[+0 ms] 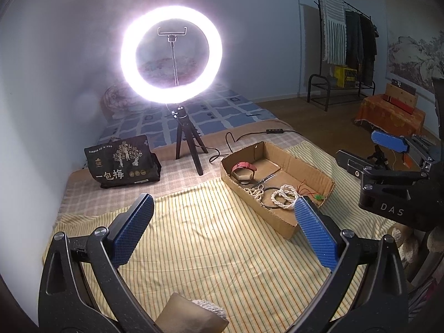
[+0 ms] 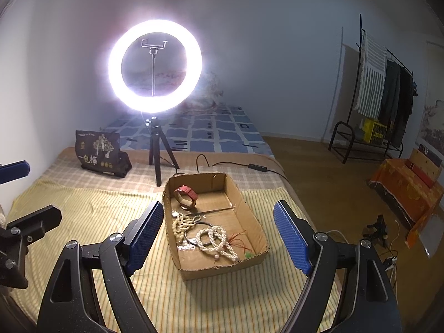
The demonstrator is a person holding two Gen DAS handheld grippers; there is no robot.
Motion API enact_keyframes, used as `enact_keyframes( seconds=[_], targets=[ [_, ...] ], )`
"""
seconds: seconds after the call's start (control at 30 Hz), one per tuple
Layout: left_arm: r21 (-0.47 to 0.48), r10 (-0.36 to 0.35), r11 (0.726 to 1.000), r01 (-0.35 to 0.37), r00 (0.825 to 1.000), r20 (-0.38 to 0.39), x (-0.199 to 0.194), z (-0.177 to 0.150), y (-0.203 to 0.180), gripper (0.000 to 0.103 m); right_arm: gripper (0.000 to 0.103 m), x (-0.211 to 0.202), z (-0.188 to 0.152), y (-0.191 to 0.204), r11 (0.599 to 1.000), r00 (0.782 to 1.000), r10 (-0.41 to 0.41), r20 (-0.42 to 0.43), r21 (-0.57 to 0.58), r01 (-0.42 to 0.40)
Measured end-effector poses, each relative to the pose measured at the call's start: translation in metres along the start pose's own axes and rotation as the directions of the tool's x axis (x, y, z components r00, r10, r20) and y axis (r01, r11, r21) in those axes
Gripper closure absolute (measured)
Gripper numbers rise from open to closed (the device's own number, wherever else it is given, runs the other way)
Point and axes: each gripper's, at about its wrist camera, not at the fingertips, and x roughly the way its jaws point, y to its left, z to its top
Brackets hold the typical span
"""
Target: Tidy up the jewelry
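The black bag point(image 1: 123, 162) at the far left of the bed says "一包梅" in white. The right gripper point(image 1: 388, 149) has "DAS" on its black body.

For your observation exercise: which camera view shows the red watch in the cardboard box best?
The right wrist view: the red watch sits near centre, lit, inside the cardboard box. The left wrist view shows the same watch off to the side, at a slant.

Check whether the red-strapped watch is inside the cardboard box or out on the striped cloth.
Inside. The red-strapped watch sits on the floor of the open cardboard box, near its far end, behind the white pearl strands.
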Motion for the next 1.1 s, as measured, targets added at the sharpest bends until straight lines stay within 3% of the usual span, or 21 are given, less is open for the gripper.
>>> enact_keyframes(
  seconds=[0.73, 1.1],
  targets=[
    [0.011, 0.004, 1.000, -0.004, 1.000, -0.001, -0.0010, 0.0039, -0.0027, 0.000, 0.022, 0.0033, -0.0022, 0.0026, 1.000, 1.000, 0.000, -0.005, -0.015, 0.000],
    [-0.013, -0.037, 0.999, 0.037, 0.999, -0.039, 0.0002, 0.0000, -0.0054, 0.000, 0.022, 0.0040, -0.0035, 0.0010, 1.000, 1.000, -0.002, -0.013, -0.015, 0.002]
  ],
)
